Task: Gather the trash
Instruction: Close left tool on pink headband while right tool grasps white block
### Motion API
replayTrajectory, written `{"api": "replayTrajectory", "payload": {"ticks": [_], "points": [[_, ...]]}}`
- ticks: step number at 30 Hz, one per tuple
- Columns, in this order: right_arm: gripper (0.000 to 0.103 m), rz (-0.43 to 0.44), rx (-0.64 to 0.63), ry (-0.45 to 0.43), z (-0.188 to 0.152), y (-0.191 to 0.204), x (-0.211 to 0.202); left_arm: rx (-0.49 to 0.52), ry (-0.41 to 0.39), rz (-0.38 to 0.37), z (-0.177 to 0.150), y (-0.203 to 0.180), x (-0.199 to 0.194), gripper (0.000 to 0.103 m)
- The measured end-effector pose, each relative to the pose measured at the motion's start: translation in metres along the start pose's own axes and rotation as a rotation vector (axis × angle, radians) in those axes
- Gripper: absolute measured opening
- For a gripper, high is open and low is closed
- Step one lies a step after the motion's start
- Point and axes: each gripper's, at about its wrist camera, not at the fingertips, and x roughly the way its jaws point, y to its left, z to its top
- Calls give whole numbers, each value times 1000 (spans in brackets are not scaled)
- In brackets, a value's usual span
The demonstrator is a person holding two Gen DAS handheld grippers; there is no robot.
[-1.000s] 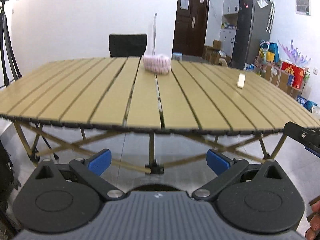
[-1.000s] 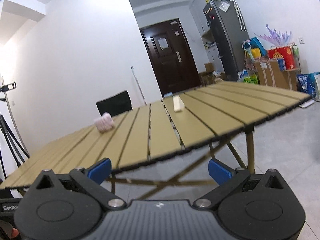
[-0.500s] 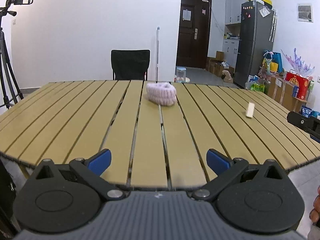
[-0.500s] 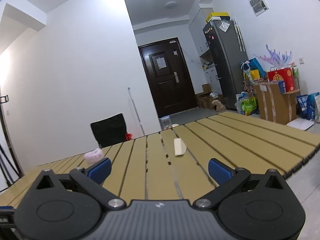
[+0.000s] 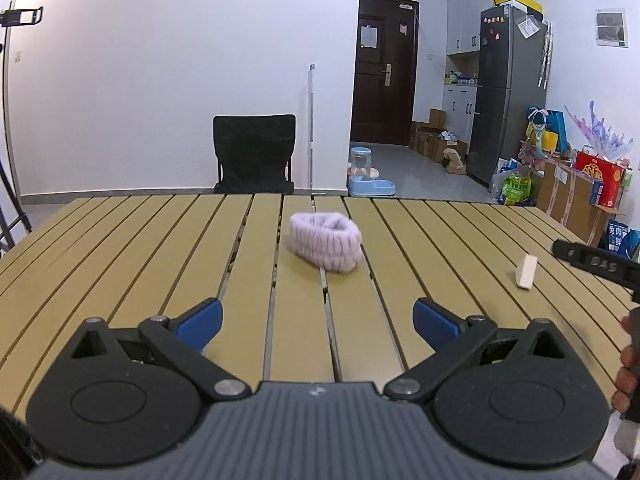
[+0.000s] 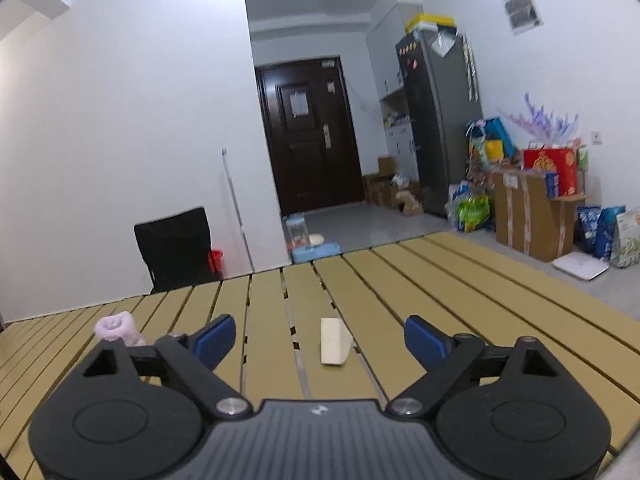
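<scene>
Right gripper [image 6: 320, 338] closing, empty, now over table [image 6: 460, 300], nearer block [image 6: 334, 342]; left gripper [image 5: 318, 322] open.

Home living area: slatted folding table [image 5: 160, 248] in foreground, black chair [image 5: 254, 152] at centre, dark entry door [image 5: 382, 68] upper centre, fridge [image 5: 508, 92] upper right, pet feeder [image 5: 366, 178], boxes [image 6: 528, 216], gift bags at right.

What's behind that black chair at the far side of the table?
Behind the black chair is a bare white wall. From the right side a small red bucket shows beside it. The chair back hides the floor directly behind.
</scene>
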Motion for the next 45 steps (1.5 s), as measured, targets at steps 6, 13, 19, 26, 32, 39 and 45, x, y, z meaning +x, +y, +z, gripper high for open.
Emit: {"api": "replayTrajectory", "payload": {"ticks": [6, 13, 19, 26, 32, 39, 45], "points": [[71, -16, 14, 135, 15, 1, 68, 24, 6, 2, 18, -3, 25, 103], [49, -44, 31, 251, 4, -3, 120, 31, 71, 8, 28, -4, 66, 103], [18, -13, 103, 264, -4, -10, 134, 3, 118, 6, 34, -4, 94, 103], [17, 28, 186, 194, -1, -36, 115, -31, 179, 35, 41, -11, 136, 103], [17, -1, 252, 121, 4, -62, 100, -82, 189, 93, 56, -15, 172, 103], [17, -29, 284, 77, 4, -85, 86, -105, 223, 189, 63, -20, 218, 103], [17, -10, 265, 57, 3, -84, 78, -81, 257, 200, 59, -27, 237, 91]]}}
